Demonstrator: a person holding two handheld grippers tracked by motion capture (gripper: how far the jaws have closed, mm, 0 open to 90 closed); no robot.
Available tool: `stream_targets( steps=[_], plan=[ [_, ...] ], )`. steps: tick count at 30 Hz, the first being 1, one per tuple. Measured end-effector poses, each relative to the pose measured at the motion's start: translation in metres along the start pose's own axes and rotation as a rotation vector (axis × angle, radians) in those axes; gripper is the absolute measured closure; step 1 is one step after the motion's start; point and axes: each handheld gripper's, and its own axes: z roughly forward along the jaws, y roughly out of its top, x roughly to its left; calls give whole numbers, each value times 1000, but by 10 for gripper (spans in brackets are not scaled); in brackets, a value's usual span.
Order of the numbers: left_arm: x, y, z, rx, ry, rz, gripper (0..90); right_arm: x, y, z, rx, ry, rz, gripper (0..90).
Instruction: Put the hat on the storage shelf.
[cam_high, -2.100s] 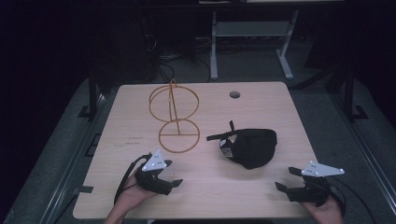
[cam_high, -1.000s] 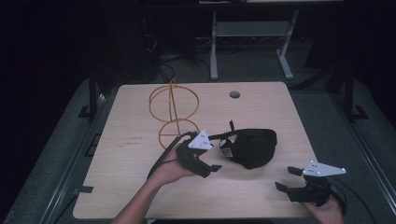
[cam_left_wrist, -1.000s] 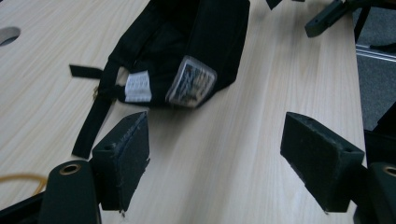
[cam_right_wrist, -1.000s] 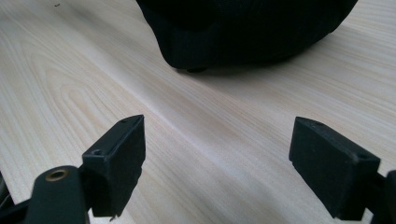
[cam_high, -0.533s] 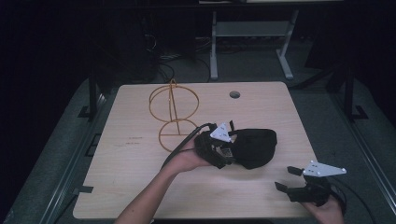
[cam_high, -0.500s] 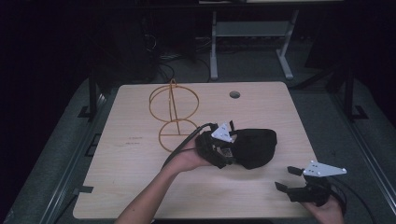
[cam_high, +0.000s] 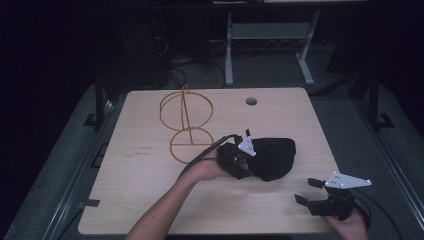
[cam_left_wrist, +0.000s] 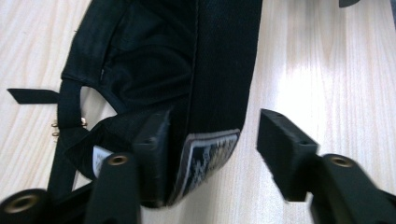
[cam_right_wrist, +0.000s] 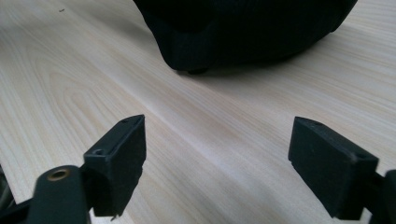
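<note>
In the high view, a pale wooden bench is seen with a black cap lying a little toward 4 o'clock of its middle. The left gripper is held at the cap's 9 o'clock edge, against the fabric, with the person's forearm reaching in from 6 o'clock. A gold wire stand of two rings on a stem is placed at about 10 o'clock from the cap, well apart from it. A small round hole is seen in the bench near its 12 o'clock edge. The right gripper is held low near the bench's 5 o'clock corner, apart from the cap, with its jaws spread and nothing between them. In the left gripper view, the cap's rim and a woven label are seen between the parted jaws; one jaw is set inside the cap against the band, while the other stands clear of the fabric, so no grip is closed. A strap with a small brass buckle is seen at 9 o'clock. In the right gripper view, the jaws are shown wide apart over bare wood, with the cap lying ahead at 12 o'clock.
</note>
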Motion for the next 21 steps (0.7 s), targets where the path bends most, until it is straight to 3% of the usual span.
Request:
stream_targets(
  steps=[3,10,21],
  plan=[
    [-3,3,0,-22,-5,12,596,0,0,0,-1,2,-1,208],
    [-9,10,-3,-31,-6,40,694,1,1,-1,-12,13,3,228],
    [-11,22,-12,-129,-69,8,797,6,8,-2,-72,25,10,256]
  ],
)
